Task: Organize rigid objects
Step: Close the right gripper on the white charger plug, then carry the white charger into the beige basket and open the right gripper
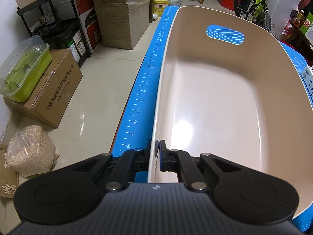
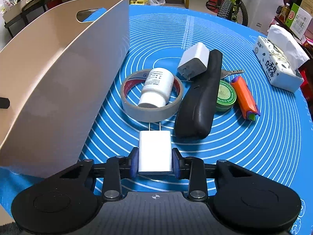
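Now left gripper point(image 1: 156, 152) clamps the basket point(image 1: 215, 98) rim; right gripper point(image 2: 155, 161) grips the white charger point(image 2: 155, 152).

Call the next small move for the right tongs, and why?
Probably lift the white charger and carry it over the beige bin: the right tongs bracket its sides, the left tongs pinch the bin's rim, and the bin looks empty.

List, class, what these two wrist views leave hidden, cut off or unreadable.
- Right wrist view: the beige bin shows little of its floor; its near wall blocks it.
- Right wrist view: the key is mostly hidden behind the black case.
- Right wrist view: the white bottle has print too small to read.
- Left wrist view: the left gripper clamps the bin's rim; the table's objects are hidden beyond the bin's wall.
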`<state>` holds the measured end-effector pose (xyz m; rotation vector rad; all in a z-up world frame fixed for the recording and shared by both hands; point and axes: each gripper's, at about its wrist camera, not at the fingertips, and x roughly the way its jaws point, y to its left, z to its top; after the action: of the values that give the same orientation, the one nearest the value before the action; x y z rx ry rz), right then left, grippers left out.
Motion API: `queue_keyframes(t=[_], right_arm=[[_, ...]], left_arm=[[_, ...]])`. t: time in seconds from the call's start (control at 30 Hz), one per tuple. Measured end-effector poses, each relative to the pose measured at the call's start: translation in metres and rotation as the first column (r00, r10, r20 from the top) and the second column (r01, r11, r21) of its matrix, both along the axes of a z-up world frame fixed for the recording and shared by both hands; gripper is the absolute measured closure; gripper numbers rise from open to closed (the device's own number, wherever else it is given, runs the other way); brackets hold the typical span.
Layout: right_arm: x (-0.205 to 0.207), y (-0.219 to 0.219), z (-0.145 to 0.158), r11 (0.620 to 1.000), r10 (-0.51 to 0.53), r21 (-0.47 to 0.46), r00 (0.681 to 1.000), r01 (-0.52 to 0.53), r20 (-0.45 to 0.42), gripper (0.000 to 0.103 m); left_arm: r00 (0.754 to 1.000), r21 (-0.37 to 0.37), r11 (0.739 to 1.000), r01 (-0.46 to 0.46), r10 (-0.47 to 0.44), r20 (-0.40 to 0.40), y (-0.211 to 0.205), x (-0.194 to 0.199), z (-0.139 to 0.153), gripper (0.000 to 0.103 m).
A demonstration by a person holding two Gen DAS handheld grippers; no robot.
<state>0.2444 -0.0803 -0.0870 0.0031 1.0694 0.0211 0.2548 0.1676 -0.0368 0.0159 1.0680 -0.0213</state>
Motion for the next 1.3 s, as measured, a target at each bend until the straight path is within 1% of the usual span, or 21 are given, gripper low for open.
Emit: queue_keyframes(t=[0.27, 0.37, 0.47, 0.57, 0.7, 0.87, 0.97, 1.03, 1.13, 1.2, 1.3], right_arm=[[-0.013, -0.004, 0.010, 1.000, 0.008, 0.008, 1.000, -0.008, 0.006, 0.060], [-0.021, -0.005, 0.020, 1.000, 0.011, 0.014, 1.000, -0.011, 0.022, 0.060], [-0.030, -0.002, 0.036, 1.000, 0.026, -0.001, 0.997, -0.026, 0.072, 0.060], [-0.032, 0.003, 0.055, 0.998, 0.055, -0.037, 0.988, -0.050, 0.143, 0.060], [-0.029, 0.007, 0.083, 0.998, 0.060, -0.024, 0.973, -0.056, 0.223, 0.060], [-0.012, 0.024, 0.113, 0.996, 0.093, -0.018, 0.948, -0.091, 0.306, 0.060], [0.003, 0.044, 0.126, 0.990, 0.139, -0.025, 0.931, -0.139, 0.338, 0.060], [0.015, 0.061, 0.130, 0.982, 0.189, -0.043, 0.922, -0.185, 0.339, 0.060], [0.035, 0.089, 0.126, 0.966, 0.256, -0.060, 0.922, -0.250, 0.290, 0.060], [0.047, 0.106, 0.119, 0.957, 0.291, -0.076, 0.923, -0.281, 0.253, 0.060], [0.062, 0.125, 0.105, 0.949, 0.314, -0.089, 0.928, -0.302, 0.202, 0.060]], left_arm=[[1.000, 0.000, 1.000, 0.001, -0.001, 0.000, 0.000, 0.000, 0.000, 0.096], [1.000, 0.002, 1.000, 0.001, -0.001, 0.000, 0.000, 0.000, 0.000, 0.096], [1.000, 0.003, 1.000, -0.002, 0.002, -0.001, -0.001, 0.000, 0.000, 0.096], [1.000, 0.005, 1.000, 0.000, 0.000, -0.001, -0.002, 0.000, 0.000, 0.096], [1.000, 0.002, 1.000, 0.005, -0.005, 0.001, 0.000, -0.001, -0.001, 0.096], [1.000, 0.007, 1.000, 0.006, -0.006, 0.001, -0.002, -0.002, -0.001, 0.096], [1.000, 0.006, 1.000, 0.006, -0.006, 0.001, -0.001, -0.002, -0.001, 0.096], [1.000, 0.008, 1.000, 0.005, -0.005, 0.001, -0.002, -0.002, -0.001, 0.096], [1.000, 0.011, 1.000, 0.007, -0.007, 0.001, -0.002, -0.003, -0.001, 0.096], [1.000, 0.010, 1.000, 0.006, -0.006, 0.001, -0.003, -0.003, -0.001, 0.096], [1.000, 0.009, 1.000, 0.006, -0.006, 0.001, -0.002, -0.003, -0.001, 0.096]])
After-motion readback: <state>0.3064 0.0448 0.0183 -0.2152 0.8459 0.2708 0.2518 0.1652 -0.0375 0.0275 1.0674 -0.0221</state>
